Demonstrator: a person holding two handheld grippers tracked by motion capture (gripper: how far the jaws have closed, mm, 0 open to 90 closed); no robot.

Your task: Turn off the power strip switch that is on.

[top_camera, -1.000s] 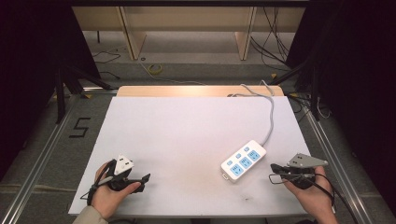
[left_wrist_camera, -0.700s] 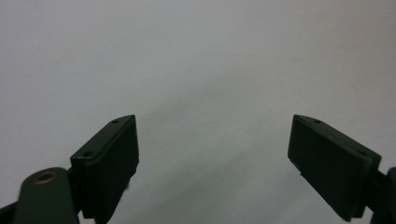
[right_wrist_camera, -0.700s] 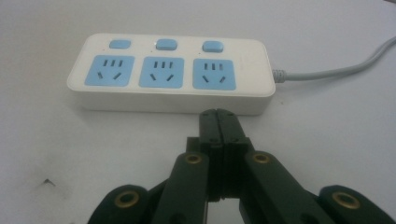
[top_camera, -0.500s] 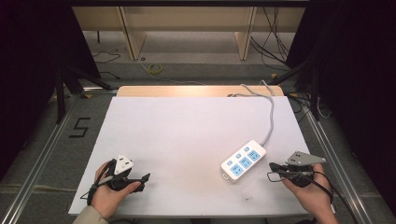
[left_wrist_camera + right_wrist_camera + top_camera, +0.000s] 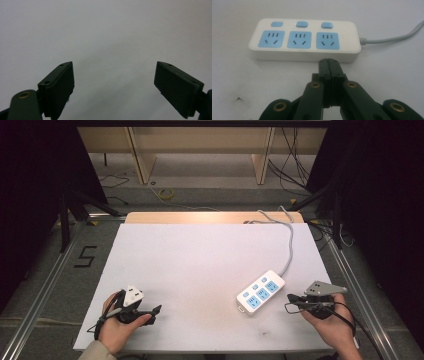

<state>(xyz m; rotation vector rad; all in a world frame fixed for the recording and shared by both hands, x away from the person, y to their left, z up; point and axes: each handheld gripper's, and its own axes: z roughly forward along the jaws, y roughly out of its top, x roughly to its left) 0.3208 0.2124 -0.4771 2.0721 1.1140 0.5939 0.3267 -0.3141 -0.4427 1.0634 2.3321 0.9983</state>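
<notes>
A white power strip (image 5: pixel 261 292) with three blue sockets and three blue switches lies on the white table (image 5: pixel 200 255) at the front right. Its grey cable (image 5: pixel 290 240) runs off over the far edge. My right gripper (image 5: pixel 291 298) is held low just right of the strip, pointing at it. In the right gripper view the strip (image 5: pixel 304 40) lies broadside a little beyond my right gripper (image 5: pixel 328 61), whose jaws are pressed together on nothing. My left gripper (image 5: pixel 155 312) rests at the front left, and in the left gripper view its jaws (image 5: pixel 115 75) stand wide apart over bare table.
A strip of wooden tabletop (image 5: pixel 210 217) shows along the far edge. Metal rails (image 5: pixel 45 285) flank the table, with a "5" marked on the floor (image 5: pixel 85 256) at left. Loose cables (image 5: pixel 290 160) and shelf legs lie beyond. A small dark smudge (image 5: pixel 262 332) marks the front.
</notes>
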